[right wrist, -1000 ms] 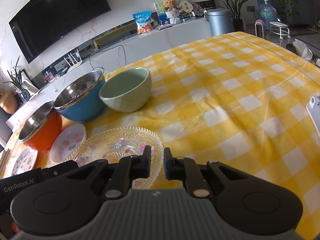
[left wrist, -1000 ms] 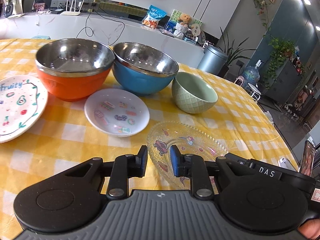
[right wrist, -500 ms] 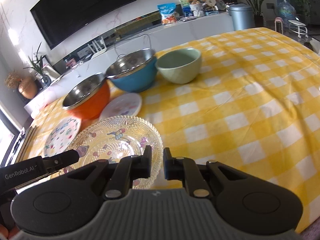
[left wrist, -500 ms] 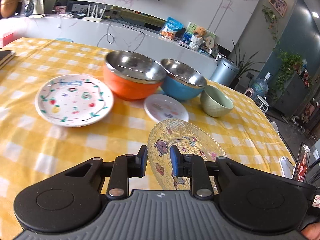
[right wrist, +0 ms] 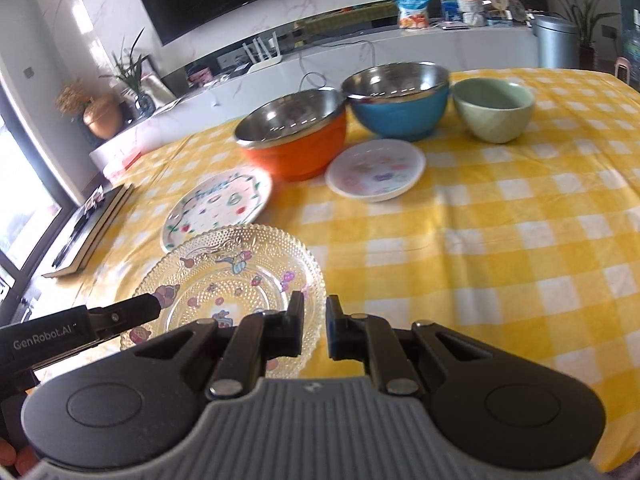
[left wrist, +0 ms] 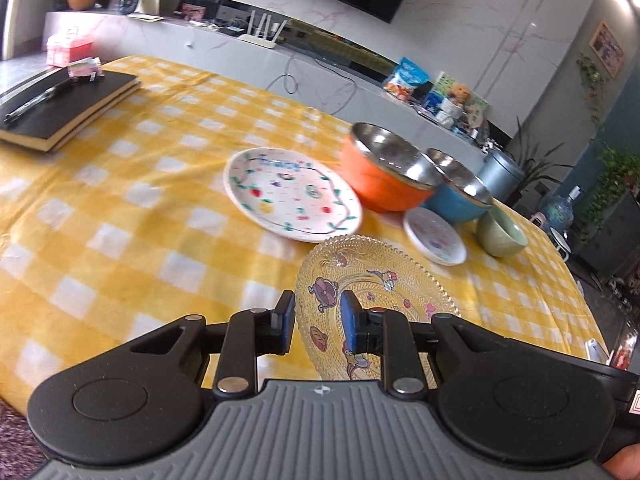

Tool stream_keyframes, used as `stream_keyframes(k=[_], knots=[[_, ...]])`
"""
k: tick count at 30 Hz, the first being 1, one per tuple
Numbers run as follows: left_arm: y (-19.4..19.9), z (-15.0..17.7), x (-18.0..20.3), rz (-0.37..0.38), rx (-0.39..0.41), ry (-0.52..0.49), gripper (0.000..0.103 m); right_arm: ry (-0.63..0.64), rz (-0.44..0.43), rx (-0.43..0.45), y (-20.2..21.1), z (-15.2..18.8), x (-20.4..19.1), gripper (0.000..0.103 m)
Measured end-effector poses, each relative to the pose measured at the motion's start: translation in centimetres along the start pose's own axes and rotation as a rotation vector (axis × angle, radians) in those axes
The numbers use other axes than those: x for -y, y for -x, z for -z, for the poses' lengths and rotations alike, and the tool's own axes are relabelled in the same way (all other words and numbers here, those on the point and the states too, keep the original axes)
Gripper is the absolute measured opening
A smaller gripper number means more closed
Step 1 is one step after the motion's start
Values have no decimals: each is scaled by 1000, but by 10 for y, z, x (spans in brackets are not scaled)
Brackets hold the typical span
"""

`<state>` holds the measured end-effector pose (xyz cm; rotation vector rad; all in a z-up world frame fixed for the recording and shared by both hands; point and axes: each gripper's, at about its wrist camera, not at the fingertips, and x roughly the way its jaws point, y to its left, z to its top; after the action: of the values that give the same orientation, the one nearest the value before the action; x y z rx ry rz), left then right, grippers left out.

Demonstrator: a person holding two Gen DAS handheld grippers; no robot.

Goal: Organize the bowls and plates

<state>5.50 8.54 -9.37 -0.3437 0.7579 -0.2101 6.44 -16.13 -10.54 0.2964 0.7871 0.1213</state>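
A clear glass plate (left wrist: 372, 292) with cartoon prints is held tilted above the yellow checked tablecloth (left wrist: 120, 216). My left gripper (left wrist: 317, 322) is shut on its near left rim. My right gripper (right wrist: 314, 326) is shut on its right rim; the glass plate (right wrist: 236, 276) shows there too. Behind lie a white fruit-print plate (left wrist: 292, 194), an orange steel-lined bowl (left wrist: 386, 170), a blue steel-lined bowl (left wrist: 460, 192), a small white saucer (left wrist: 434, 236) and a green bowl (left wrist: 502, 234).
A black notebook (left wrist: 64, 108) with a pen lies at the table's far left. A white counter (right wrist: 360, 52) with snacks and a router runs behind the table. A grey bin (right wrist: 556, 40) stands at the right.
Both grippers have lifted the glass plate and carried it back and to the left. The bowls now look farther away and the notebook has come into view.
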Motion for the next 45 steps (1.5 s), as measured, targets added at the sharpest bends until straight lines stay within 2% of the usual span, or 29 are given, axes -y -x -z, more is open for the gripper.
stream_keyframes(k=[6, 16, 22, 31, 32, 34, 35, 38, 39, 43, 45], knots=[[1, 1, -21, -34, -27, 28, 27, 51, -10, -37, -11, 6, -24, 8], [-5, 9, -24, -53, -48, 4, 27, 51, 6, -81, -24, 12, -23, 8], [-10, 13, -23, -82, -81, -9, 27, 62, 6, -66, -21, 14, -25, 7], [-9, 14, -20, -106, -71, -36, 27, 67, -3, -61, -20, 15, -25, 12], [-7, 13, -20, -110, -63, -41, 30, 66, -5, -57, -18, 15, -24, 13], [-3, 11, -20, -121, -49, -37, 36, 74, 1, -40, -14, 15, -24, 22], [-1, 9, -20, -123, -42, -33, 39, 78, 4, -30, -12, 14, -24, 30], [6, 3, -17, -124, -12, -37, 48, 83, -1, -1, -5, 12, -23, 35], [9, 0, -15, -126, -1, -45, 51, 84, -5, 11, -2, 11, -22, 39], [16, -11, -8, -146, 39, -88, 53, 107, -7, 56, 6, 5, -24, 58], [19, -17, -8, -156, 57, -93, 53, 117, 1, 92, 10, 2, -26, 75]])
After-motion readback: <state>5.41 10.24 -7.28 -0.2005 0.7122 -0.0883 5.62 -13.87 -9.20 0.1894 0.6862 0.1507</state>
